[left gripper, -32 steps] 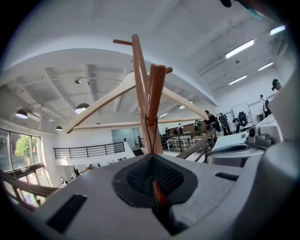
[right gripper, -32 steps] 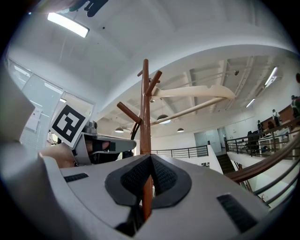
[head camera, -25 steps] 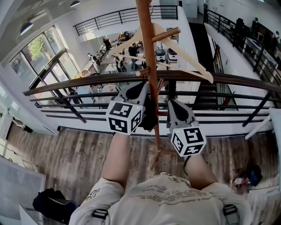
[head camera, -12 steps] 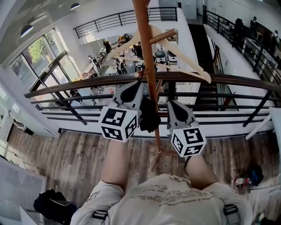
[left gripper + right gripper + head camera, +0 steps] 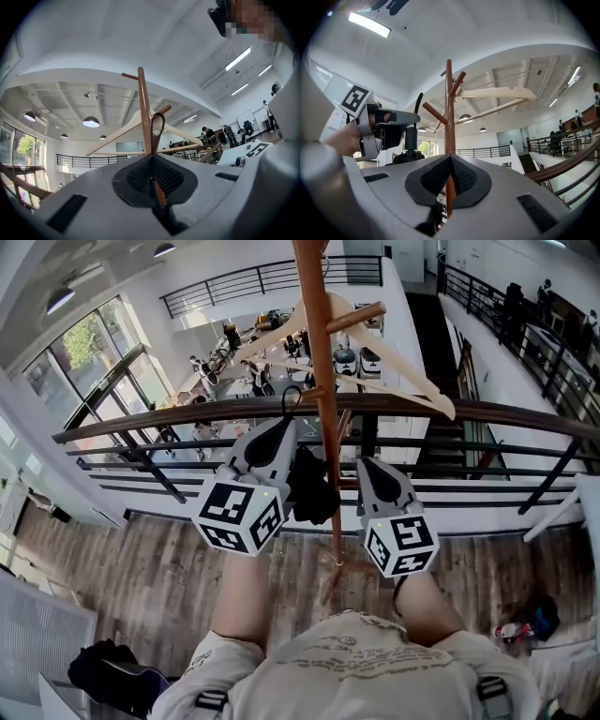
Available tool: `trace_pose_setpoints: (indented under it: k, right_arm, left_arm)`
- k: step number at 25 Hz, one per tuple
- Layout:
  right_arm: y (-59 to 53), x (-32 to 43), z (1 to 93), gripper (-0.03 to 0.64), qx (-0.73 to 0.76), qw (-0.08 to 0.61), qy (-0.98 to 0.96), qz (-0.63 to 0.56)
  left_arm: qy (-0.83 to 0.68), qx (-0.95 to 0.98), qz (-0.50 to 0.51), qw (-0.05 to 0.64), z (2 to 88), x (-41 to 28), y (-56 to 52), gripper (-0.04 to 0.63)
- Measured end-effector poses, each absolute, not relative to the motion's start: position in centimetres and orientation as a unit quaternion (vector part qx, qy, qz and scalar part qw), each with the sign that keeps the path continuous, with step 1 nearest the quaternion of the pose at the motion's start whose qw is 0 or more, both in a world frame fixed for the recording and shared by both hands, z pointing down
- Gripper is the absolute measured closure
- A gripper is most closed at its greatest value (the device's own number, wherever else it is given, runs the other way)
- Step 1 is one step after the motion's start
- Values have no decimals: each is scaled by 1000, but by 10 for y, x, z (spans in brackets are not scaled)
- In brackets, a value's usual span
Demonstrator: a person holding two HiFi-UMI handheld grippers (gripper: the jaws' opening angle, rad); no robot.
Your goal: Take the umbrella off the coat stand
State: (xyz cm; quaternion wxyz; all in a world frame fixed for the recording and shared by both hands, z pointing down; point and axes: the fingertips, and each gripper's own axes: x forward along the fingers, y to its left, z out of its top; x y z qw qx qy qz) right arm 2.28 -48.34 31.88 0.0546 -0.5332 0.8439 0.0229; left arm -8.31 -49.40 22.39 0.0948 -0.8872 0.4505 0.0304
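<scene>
A brown wooden coat stand [image 5: 319, 371] rises in front of me. My left gripper [image 5: 284, 425] is shut on the handle of the black folded umbrella [image 5: 311, 486], which hangs just left of the pole. Its strap loop [image 5: 157, 129] sticks up past the jaw tips. From the right gripper view, the umbrella handle [image 5: 410, 138] and the strap [image 5: 418, 101] sit close beside a low peg tip; I cannot tell if they touch. My right gripper [image 5: 364, 463] is shut just right of the pole, with nothing seen in it.
A pale wooden hanger [image 5: 380, 357] hangs on an upper peg of the stand. A dark railing [image 5: 487, 411] runs across behind it, with a drop to a lower floor beyond. A black bag [image 5: 103, 667] lies on the wood floor at my left.
My left gripper has moved left and toward me, carrying the umbrella a little away from the pole. The right gripper has stayed put.
</scene>
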Motion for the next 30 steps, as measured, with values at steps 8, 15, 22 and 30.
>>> trace_pose_setpoints:
  k: [8, 15, 22, 30]
  right_arm:
    - [-485, -3, 321, 615, -506, 57, 860, 20]
    - [-486, -25, 326, 615, -485, 58, 872, 14]
    - [-492, -42, 333, 615, -467, 67, 882, 5]
    - [-495, -44, 340, 615, -451, 46, 891, 24]
  left_arm:
    - [488, -869, 18, 85, 242, -113, -490, 592]
    - [527, -845, -7, 85, 271, -145, -482, 592]
    - [563, -825, -24, 44, 319, -180, -491, 592]
    - [579, -815, -27, 22, 339, -184, -496, 592]
